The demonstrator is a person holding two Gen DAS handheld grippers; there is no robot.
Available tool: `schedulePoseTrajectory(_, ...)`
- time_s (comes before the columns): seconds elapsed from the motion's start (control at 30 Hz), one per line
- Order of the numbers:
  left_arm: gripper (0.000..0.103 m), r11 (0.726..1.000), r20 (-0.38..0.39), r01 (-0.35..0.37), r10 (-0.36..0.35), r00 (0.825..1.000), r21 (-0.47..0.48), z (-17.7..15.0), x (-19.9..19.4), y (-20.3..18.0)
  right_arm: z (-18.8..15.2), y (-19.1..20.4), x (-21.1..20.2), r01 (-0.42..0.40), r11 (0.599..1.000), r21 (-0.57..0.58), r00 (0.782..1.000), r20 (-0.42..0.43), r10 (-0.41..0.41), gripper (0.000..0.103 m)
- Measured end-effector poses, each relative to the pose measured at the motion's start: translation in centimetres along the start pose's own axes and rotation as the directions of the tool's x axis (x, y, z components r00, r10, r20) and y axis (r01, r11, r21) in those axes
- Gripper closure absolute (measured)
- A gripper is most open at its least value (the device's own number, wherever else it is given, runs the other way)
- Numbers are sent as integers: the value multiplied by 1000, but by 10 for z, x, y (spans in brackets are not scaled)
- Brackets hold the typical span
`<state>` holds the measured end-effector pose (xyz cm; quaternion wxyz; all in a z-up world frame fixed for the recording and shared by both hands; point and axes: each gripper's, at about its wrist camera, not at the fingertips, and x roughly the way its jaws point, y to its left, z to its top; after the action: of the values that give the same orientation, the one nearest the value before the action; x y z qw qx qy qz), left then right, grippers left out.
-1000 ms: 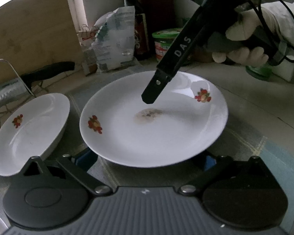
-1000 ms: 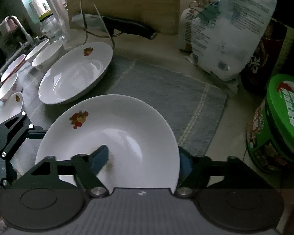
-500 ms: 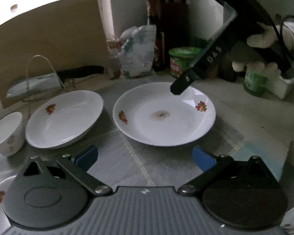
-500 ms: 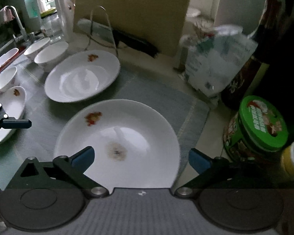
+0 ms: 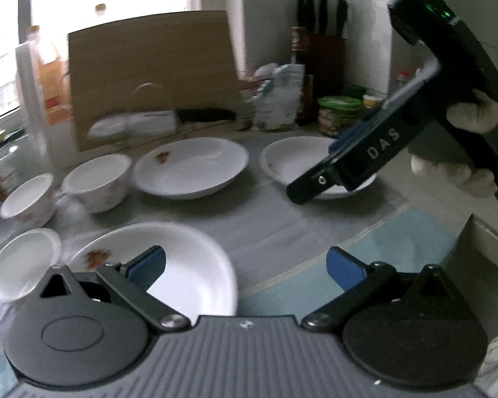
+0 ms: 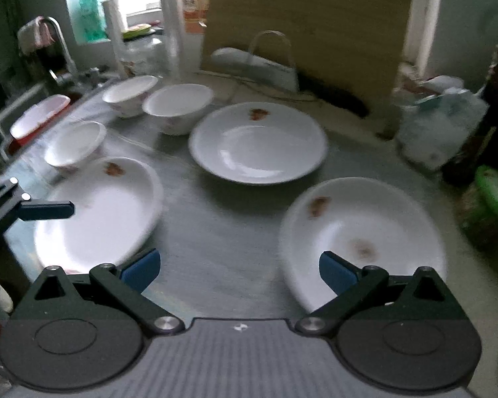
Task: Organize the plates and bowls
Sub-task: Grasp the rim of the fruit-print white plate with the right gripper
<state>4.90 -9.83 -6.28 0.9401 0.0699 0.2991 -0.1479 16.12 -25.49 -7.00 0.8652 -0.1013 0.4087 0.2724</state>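
Right hand-held gripper gapes wide and empty above the desk; stained plate lies just beneath its right finger.

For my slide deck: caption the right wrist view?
Open right gripper above grey mat with three white floral plates and three bowls.

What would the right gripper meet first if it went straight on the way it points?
Probably the bare mat between the plates. The open right gripper aims at the gap, with the stained plate just to its right. Blur makes depth uncertain.
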Motion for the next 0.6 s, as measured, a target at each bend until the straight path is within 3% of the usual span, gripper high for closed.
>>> schedulePoseTrajectory(0.27, 1, 999, -36, -33, 31, 999, -32, -34, -28, 49, -14, 59, 28, -41, 996, 75, 999, -16, 43, 0)
schedulePoseTrajectory(0.6, 1, 1000, -125, 9, -8, 992, 0, -74, -33, 90, -23, 92, 52, -30, 986, 166, 998, -53, 40, 0)
